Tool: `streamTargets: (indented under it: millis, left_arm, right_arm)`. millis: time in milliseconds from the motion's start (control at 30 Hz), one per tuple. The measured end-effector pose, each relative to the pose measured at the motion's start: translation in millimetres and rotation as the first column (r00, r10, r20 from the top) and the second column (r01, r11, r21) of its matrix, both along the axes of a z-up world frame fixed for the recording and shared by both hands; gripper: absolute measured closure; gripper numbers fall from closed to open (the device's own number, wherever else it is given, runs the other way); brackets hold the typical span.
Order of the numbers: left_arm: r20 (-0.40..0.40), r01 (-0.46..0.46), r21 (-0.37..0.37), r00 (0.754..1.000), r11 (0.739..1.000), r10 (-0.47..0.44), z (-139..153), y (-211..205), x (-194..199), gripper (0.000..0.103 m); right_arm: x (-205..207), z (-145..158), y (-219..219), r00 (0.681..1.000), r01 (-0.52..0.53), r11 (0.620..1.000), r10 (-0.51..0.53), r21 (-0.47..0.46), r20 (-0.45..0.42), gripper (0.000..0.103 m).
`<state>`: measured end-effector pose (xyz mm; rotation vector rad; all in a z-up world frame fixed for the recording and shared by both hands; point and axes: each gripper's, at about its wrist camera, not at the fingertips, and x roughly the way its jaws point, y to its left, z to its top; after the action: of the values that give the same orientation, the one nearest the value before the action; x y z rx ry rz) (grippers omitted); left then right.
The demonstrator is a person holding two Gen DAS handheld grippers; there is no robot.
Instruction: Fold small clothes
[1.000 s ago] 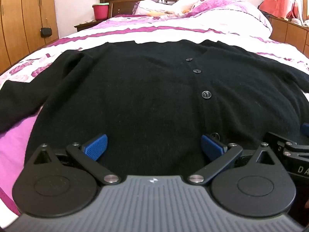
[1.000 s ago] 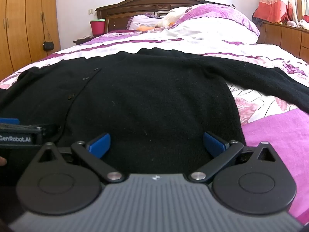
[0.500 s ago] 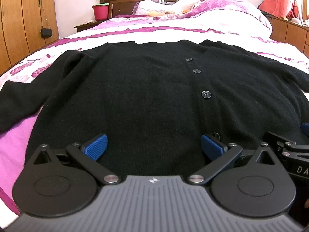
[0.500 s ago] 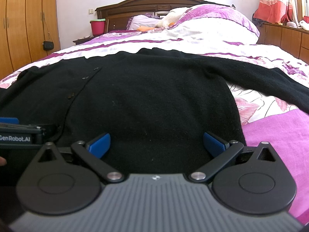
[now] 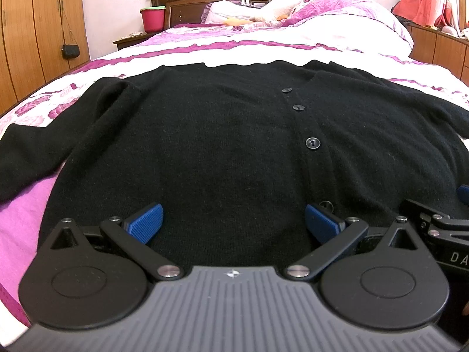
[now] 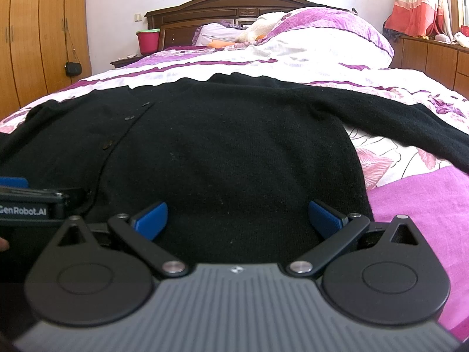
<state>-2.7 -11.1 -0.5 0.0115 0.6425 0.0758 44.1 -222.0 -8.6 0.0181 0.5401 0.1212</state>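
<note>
- A black cardigan (image 5: 211, 146) is being displayed flat on the bed (image 5: 263, 47).
- The left tool (image 5: 233, 223) and right tool (image 6: 237, 218) are being held spread, empty.
- A red bucket (image 6: 148, 42) is being shown; its contents cannot be told.
- The outstretched sleeve (image 6: 395, 123) is being shown in full by the right view only.

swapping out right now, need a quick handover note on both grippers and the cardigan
Left gripper: open, holding nothing, low over the near hem of the black cardigan, just left of the button line.
Right gripper: open, holding nothing, over the hem on the right half.
Cardigan: flat, face up on the bed, buttoned as far as can be seen, both sleeves spread out to the sides.
Done: laid out only; no fold visible.
Left: probably fold the sleeves in, then the body.
</note>
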Motion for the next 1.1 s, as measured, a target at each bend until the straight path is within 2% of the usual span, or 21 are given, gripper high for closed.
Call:
streamTargets:
  millis: [767, 933, 1100]
  left_arm:
    - [-0.006, 0.000, 0.010, 1.000, 1.000, 0.000, 0.0, -1.7, 0.4, 0.000]
    - [-0.026, -0.012, -0.025, 1.000, 1.000, 0.011, 0.2, 2.8, 3.9, 0.000]
    - [-0.036, -0.014, -0.022, 0.999, 1.000, 0.013, -0.3, 2.7, 4.6, 0.000]
  right_arm:
    - [-0.5, 0.3, 0.4, 1.000, 0.000, 1.000, 0.000, -0.002, 0.001, 0.000]
    - [-1.3, 1.1, 1.0, 1.000, 0.001, 1.000, -0.001, 0.005, 0.003, 0.000]
    - [1.5, 4.1, -4.0, 1.000, 0.003, 1.000, -0.002, 0.023, -0.006, 0.000]
